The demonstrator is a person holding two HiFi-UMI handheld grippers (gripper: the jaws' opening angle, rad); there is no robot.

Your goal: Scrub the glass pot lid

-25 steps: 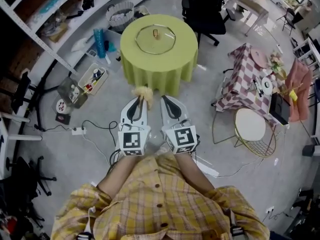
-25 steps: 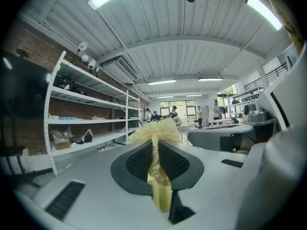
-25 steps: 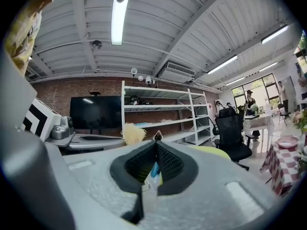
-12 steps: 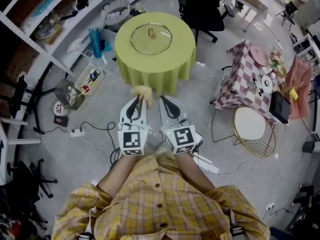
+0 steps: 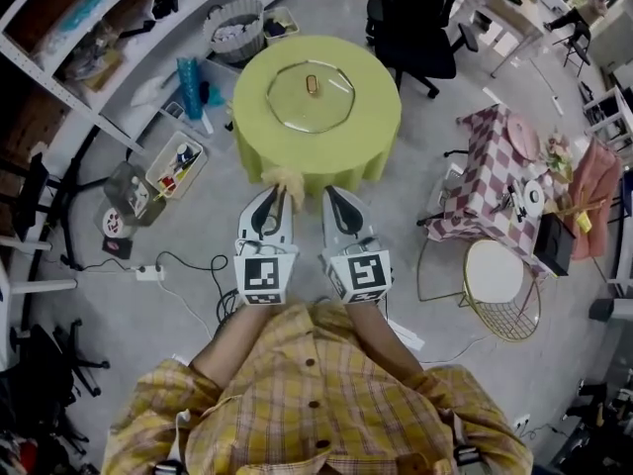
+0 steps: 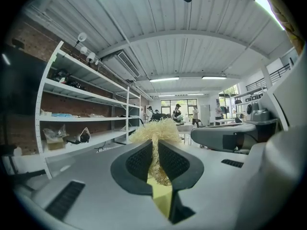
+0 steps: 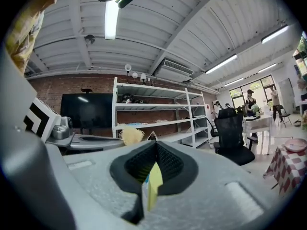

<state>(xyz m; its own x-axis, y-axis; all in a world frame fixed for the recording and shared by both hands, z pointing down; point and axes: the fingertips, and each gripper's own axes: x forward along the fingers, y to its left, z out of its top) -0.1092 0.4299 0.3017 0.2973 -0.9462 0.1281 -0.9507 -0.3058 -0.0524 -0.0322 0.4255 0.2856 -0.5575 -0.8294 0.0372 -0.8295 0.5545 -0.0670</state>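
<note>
Round table (image 5: 348, 139) under a green cloth is seen ahead of the person; glass pot lid (image 5: 310, 94) is laid flat at its centre, well apart from both grippers; left gripper (image 5: 277, 198) is clenched on a pale fibrous scrubber (image 5: 284, 178); right gripper (image 5: 332, 198) is held just beside it, jaws pressed together, nothing gripped.

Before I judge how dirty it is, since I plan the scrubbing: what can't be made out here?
Glass pot lid: head view, too small to show dirt; neither gripper view shows it.
Fibrous scrubber: left gripper view, its lower part hidden between the left gripper's pads.
Table base: head view, covered by the green tablecloth.
</note>
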